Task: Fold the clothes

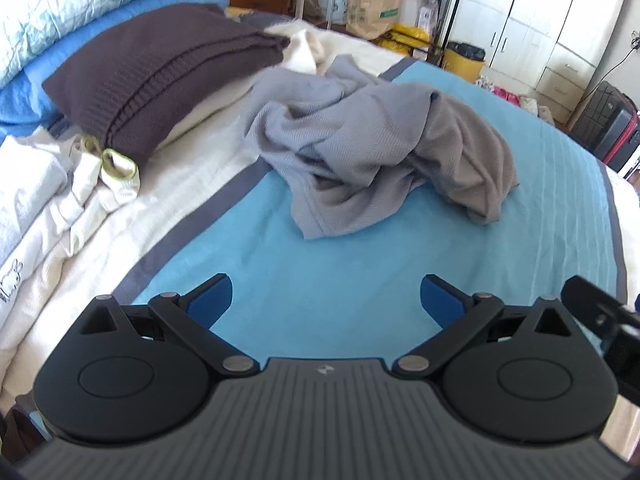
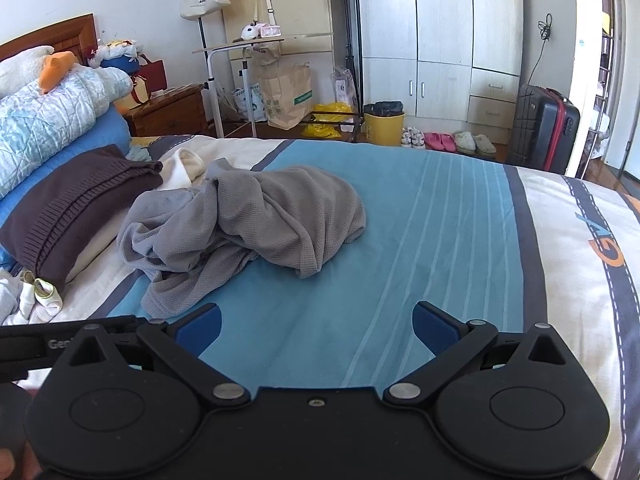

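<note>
At twelve o'clock on the bed (image 1: pixel 340 288) lies a crumpled grey garment (image 1: pixel 372 148). We hold the left hand-held gripper (image 1: pixel 326 300) and right hand-held gripper (image 2: pixel 316 324) wide apart, both empty.

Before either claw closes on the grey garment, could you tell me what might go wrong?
The grey garment lies bunched in overlapping folds, so an open claw may pinch several layers at once. It also lies close to the folded brown knit and white clothes, so dragging it flat could disturb them.
</note>
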`<state>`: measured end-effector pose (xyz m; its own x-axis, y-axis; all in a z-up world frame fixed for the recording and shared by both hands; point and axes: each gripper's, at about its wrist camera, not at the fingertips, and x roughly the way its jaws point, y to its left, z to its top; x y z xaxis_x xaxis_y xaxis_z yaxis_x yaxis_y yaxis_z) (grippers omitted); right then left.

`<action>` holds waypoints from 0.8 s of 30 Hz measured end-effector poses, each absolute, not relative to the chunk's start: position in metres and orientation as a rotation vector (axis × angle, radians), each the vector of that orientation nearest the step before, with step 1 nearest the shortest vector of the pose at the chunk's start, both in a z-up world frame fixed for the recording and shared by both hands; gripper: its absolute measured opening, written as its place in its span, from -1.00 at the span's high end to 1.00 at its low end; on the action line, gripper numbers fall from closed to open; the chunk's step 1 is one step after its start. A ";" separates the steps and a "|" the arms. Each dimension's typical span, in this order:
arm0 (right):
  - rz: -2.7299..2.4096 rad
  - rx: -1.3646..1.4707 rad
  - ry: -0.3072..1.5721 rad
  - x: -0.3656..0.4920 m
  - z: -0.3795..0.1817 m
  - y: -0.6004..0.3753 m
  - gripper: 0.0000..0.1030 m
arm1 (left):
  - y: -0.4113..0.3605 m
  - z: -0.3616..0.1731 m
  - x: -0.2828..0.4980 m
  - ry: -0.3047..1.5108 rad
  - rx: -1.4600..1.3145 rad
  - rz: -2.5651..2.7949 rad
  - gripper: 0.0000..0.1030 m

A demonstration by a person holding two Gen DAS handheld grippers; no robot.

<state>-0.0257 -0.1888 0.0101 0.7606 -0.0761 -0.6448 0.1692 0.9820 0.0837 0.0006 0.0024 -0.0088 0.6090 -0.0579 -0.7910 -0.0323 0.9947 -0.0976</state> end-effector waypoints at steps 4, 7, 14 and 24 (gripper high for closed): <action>-0.127 0.140 0.693 -0.026 0.010 -0.188 -1.00 | 0.002 -0.009 0.000 0.925 -0.119 -0.019 -0.97; -0.130 0.139 0.699 -0.025 0.009 -0.188 -1.00 | 0.002 -0.008 -0.001 0.909 -0.118 -0.017 -0.97; -0.160 0.157 0.711 -0.025 0.006 -0.192 -1.00 | 0.002 -0.005 -0.003 0.871 -0.078 0.013 -0.97; -0.159 0.158 0.718 -0.025 0.004 -0.193 -1.00 | 0.003 -0.008 -0.003 0.878 -0.087 0.003 -0.97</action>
<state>-0.0254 -0.1933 0.0039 0.7423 -0.0903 -0.6640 0.1983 0.9761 0.0888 -0.0032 0.0032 -0.0077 0.6391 -0.0336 -0.7684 -0.0383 0.9964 -0.0754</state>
